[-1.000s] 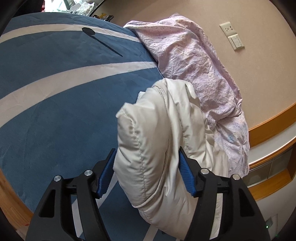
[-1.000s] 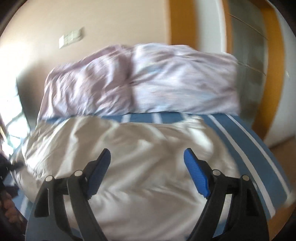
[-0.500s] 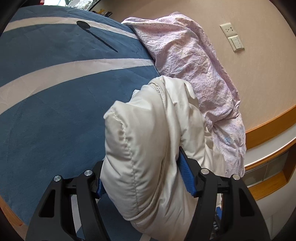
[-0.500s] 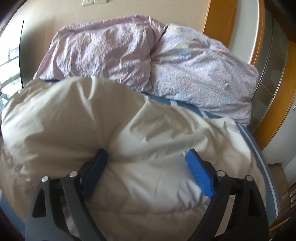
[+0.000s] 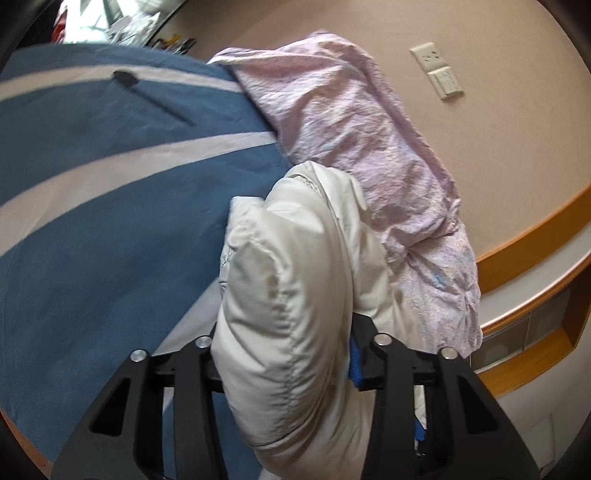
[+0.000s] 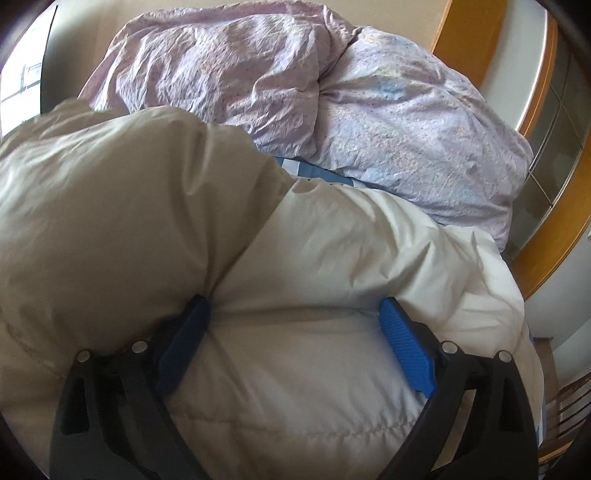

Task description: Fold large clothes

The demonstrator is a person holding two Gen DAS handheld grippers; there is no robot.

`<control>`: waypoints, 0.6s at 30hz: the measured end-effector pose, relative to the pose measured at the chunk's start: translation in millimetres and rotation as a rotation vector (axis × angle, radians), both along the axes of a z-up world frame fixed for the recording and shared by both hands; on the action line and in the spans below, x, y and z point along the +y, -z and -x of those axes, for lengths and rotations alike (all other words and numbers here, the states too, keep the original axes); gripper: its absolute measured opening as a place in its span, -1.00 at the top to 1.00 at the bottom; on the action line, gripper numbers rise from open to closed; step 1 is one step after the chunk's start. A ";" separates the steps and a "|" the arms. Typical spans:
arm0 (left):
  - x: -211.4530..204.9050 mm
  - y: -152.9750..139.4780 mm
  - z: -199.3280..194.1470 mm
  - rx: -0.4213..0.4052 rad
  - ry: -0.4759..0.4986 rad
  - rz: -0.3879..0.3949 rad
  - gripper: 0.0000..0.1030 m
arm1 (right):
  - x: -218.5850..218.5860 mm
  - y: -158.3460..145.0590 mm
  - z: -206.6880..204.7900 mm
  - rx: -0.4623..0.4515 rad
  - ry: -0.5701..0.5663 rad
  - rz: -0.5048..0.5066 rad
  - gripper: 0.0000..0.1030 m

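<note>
On bed, jacket [image 5: 295, 295] bunched inside left gripper [image 5: 284, 354]

Domestic bedroom. A bed carries a blue bedspread [image 5: 110, 229] with pale stripes, and a crumpled lilac duvet [image 6: 295, 96] is heaped at its head against a beige wall [image 5: 498, 155]. White wall sockets [image 5: 437, 70] are mounted above the bedding. Curved wooden trim [image 5: 532, 232] and a glazed cabinet front [image 6: 554, 147] border the bed on one side. Daylight enters at a window [image 6: 22, 81], and cluttered small items [image 5: 122, 18], too blurred to identify, lie beyond the bed's far edge.
</note>
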State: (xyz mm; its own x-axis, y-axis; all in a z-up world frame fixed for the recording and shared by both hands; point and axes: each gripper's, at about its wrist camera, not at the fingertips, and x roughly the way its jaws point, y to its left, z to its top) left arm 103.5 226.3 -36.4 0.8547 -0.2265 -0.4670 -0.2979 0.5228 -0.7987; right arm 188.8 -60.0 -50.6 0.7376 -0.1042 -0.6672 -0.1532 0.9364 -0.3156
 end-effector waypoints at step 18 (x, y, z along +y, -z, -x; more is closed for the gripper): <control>-64.5 -84.3 -14.5 -0.213 0.136 -0.194 0.29 | 4.6 7.4 -18.7 0.022 -0.069 0.023 -0.84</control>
State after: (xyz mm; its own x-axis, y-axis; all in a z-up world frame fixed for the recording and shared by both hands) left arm 118.0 161.8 48.0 0.9060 -0.2695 -0.3263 -0.0514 0.6953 -0.7169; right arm 207.5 -55.4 -58.0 0.7290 -0.0692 -0.6810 -0.2244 0.9158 -0.3332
